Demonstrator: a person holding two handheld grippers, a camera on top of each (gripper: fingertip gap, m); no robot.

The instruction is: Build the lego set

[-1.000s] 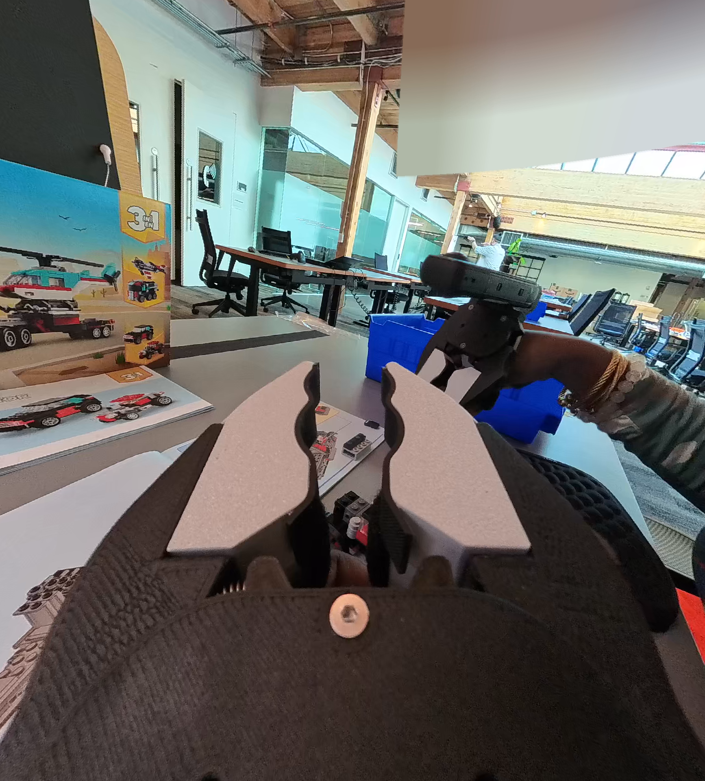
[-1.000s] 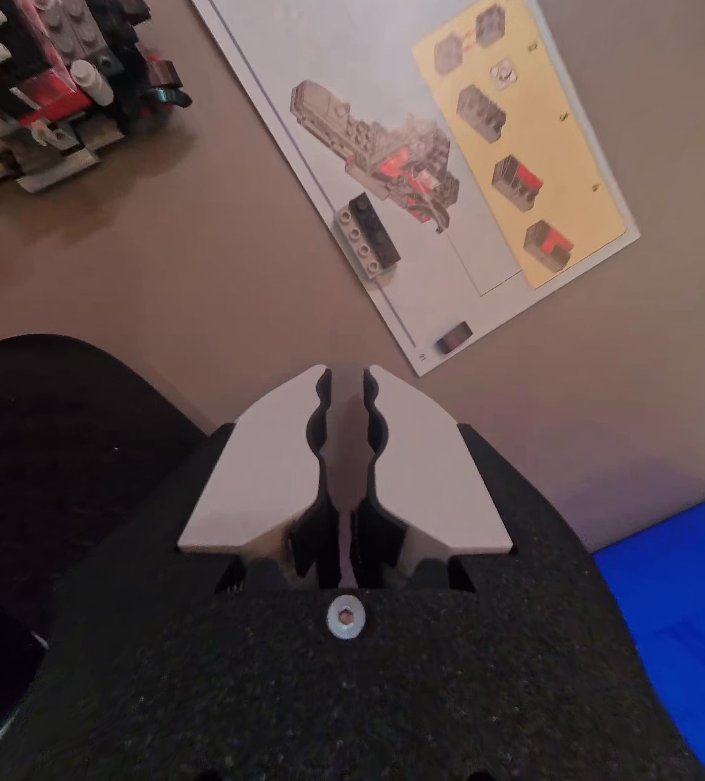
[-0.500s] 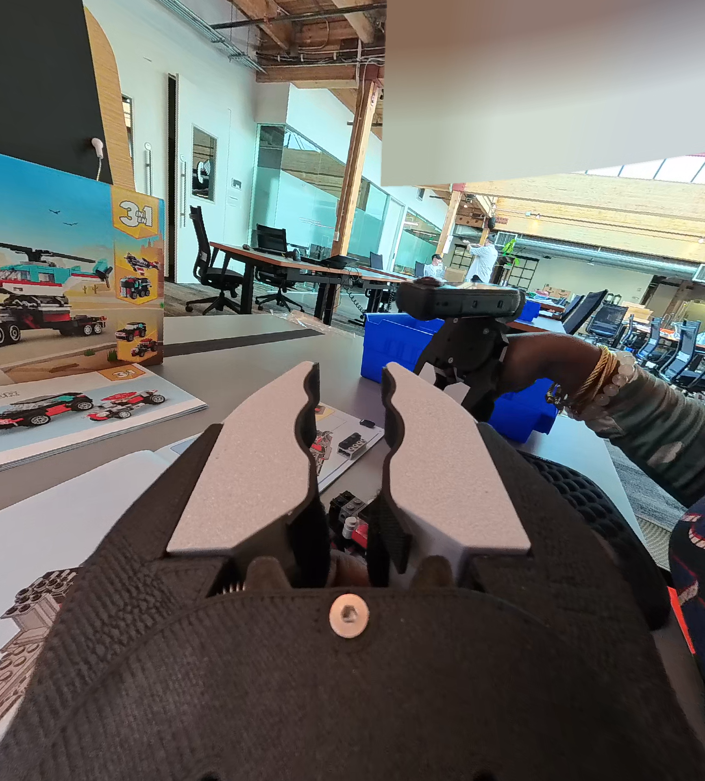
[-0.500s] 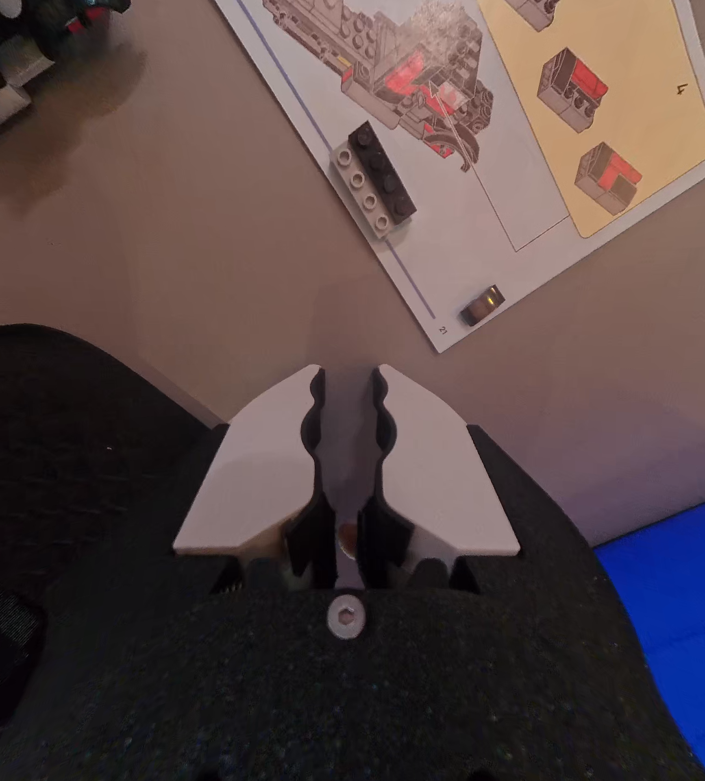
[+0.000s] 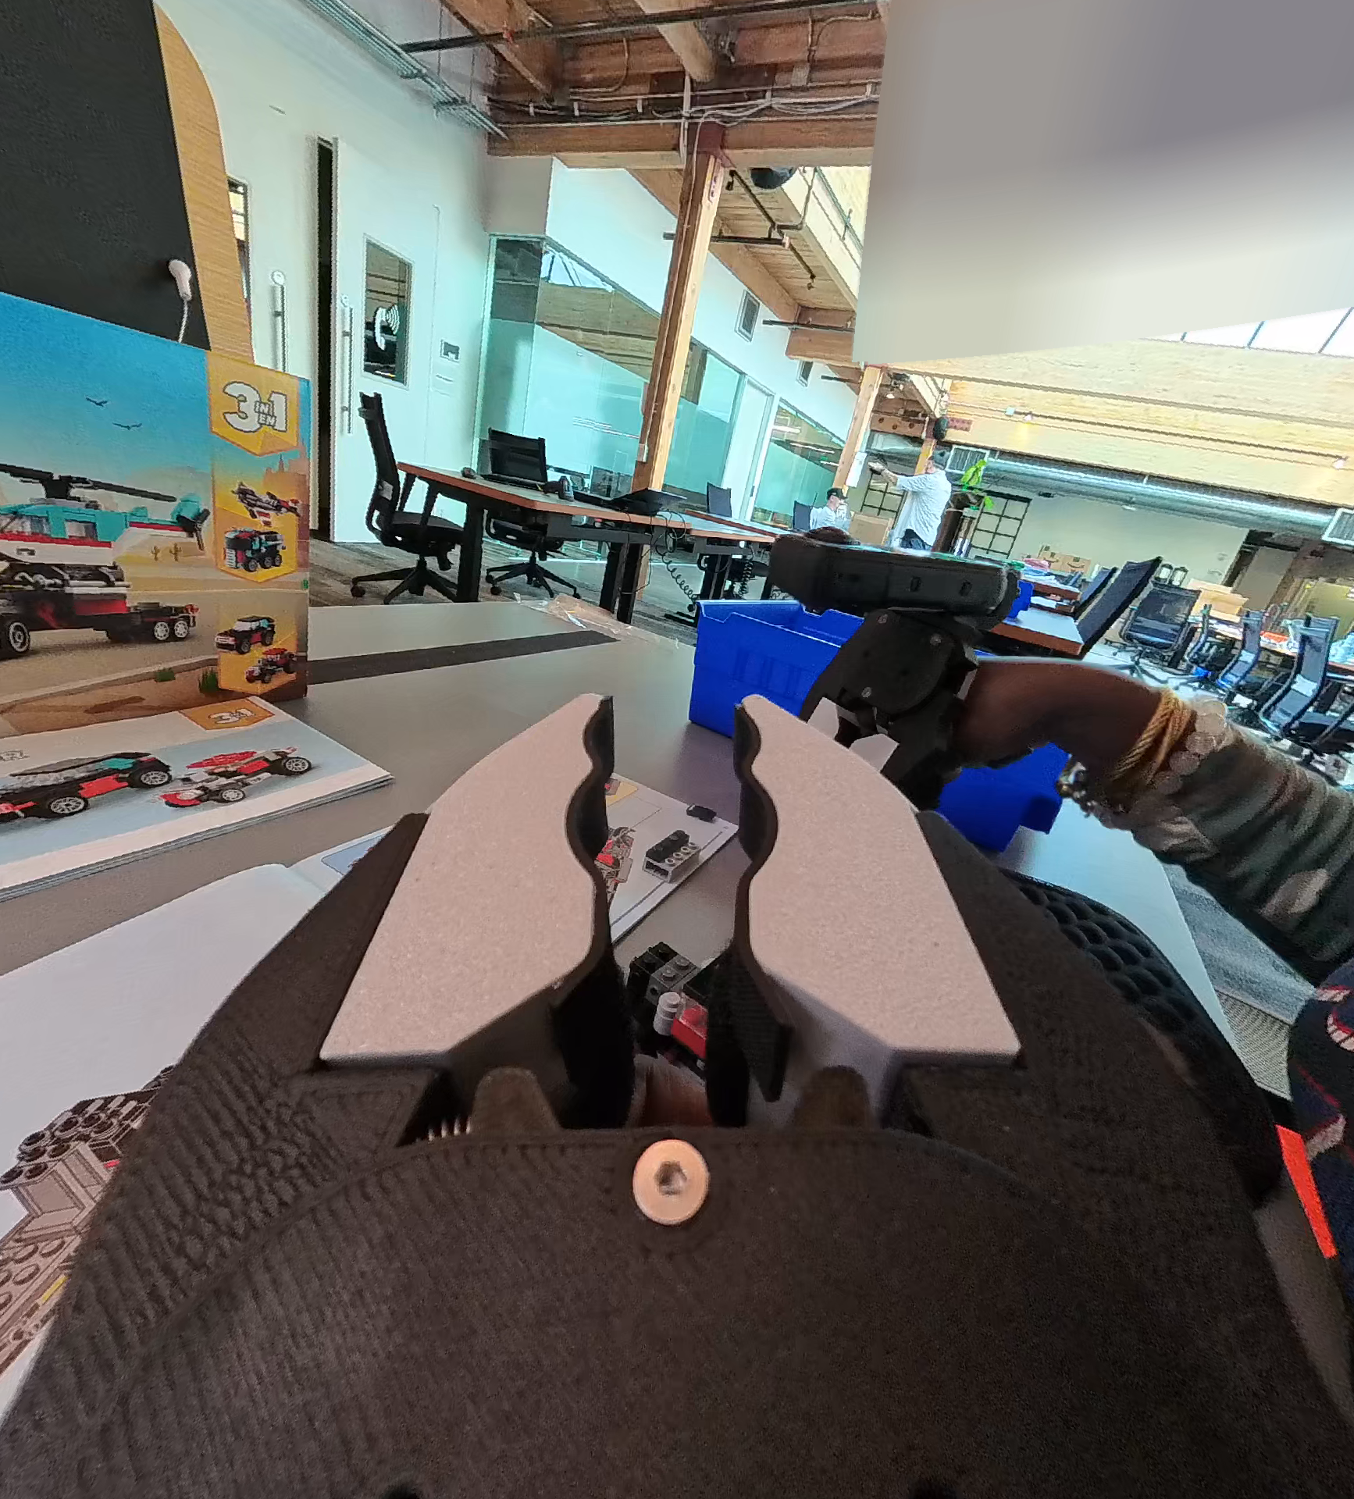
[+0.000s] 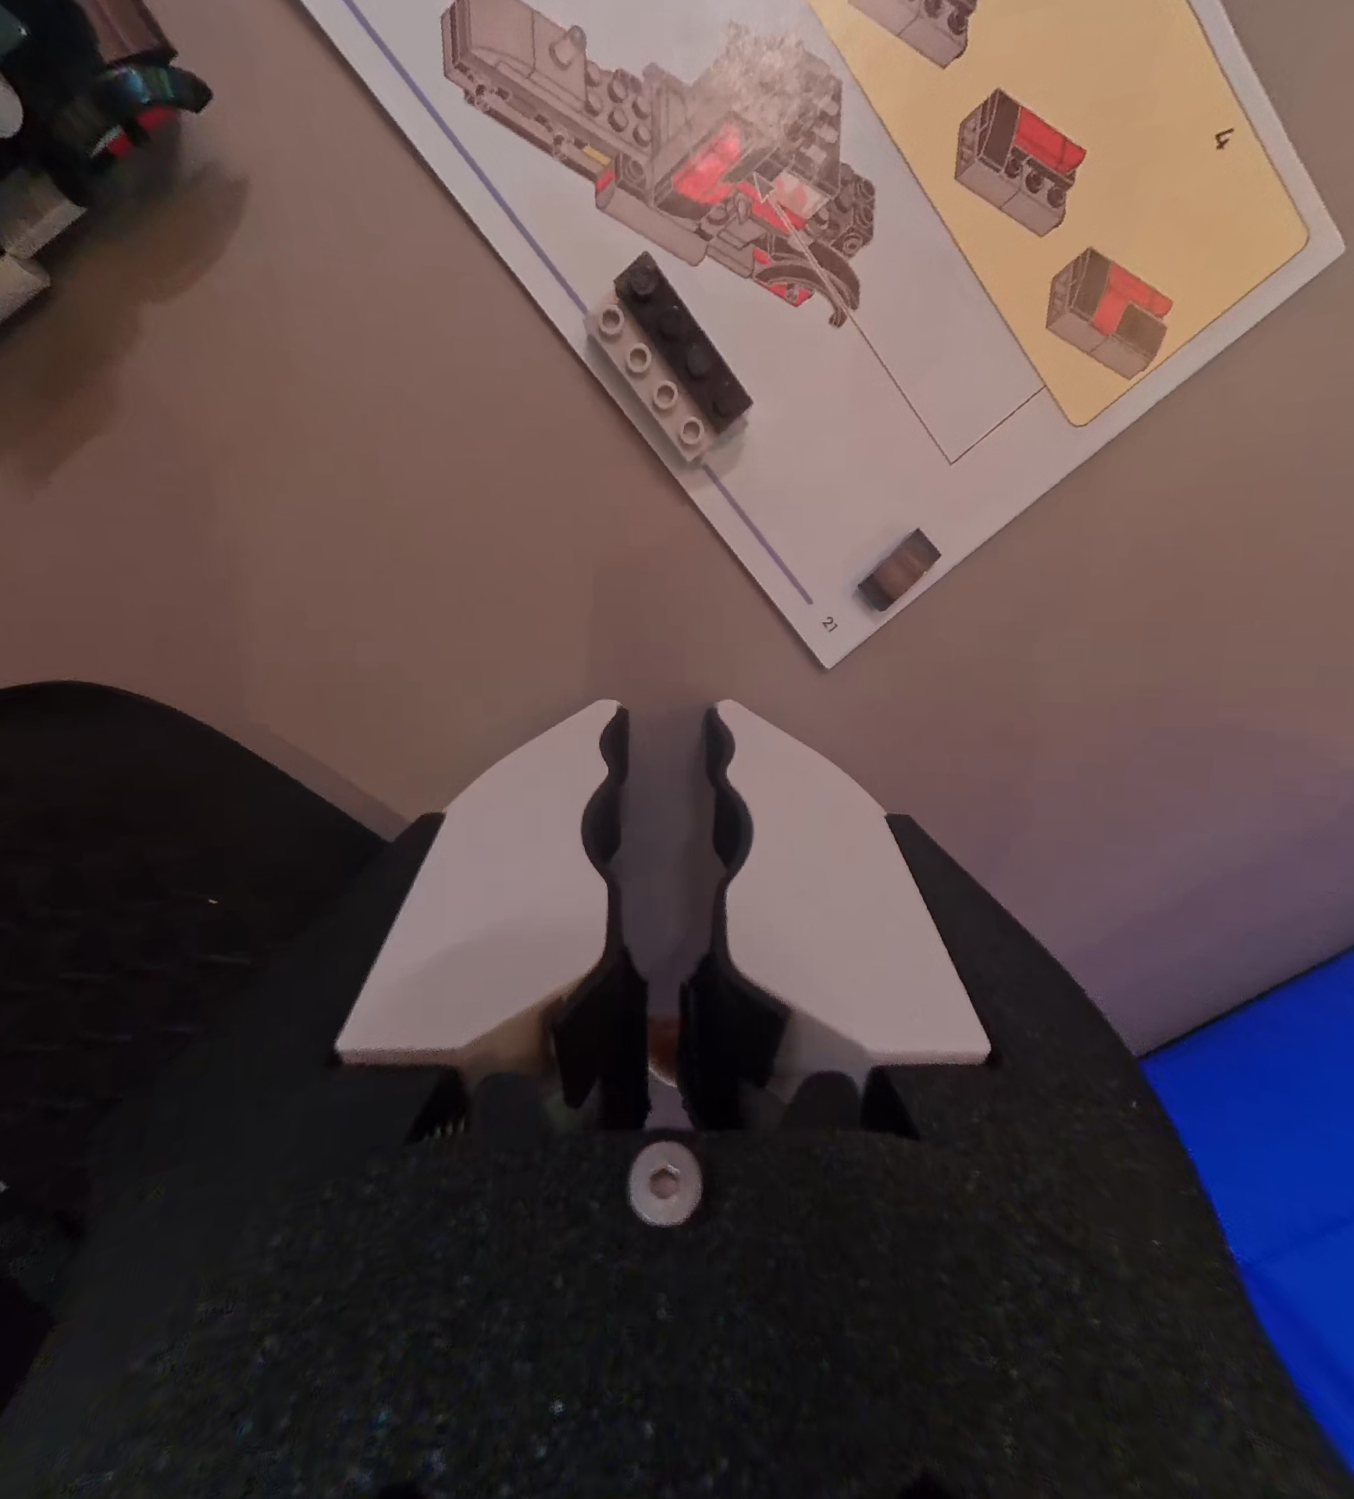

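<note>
The left wrist view sits low over the worktop [image 5: 447, 714], looking nearly level along its fingers [image 5: 495, 876] across the open office, with the right gripper [image 5: 893, 689] farther off to the right. The right wrist view looks steeply down from close above the worktop [image 6: 333, 527]. Both views share the instruction page [image 5: 657, 884] [image 6: 901, 422], the grey-and-black brick piece [image 5: 672, 852] [image 6: 674, 365] lying on it, and the blue bin [image 5: 771, 657] [image 6: 1306, 1136].
</note>
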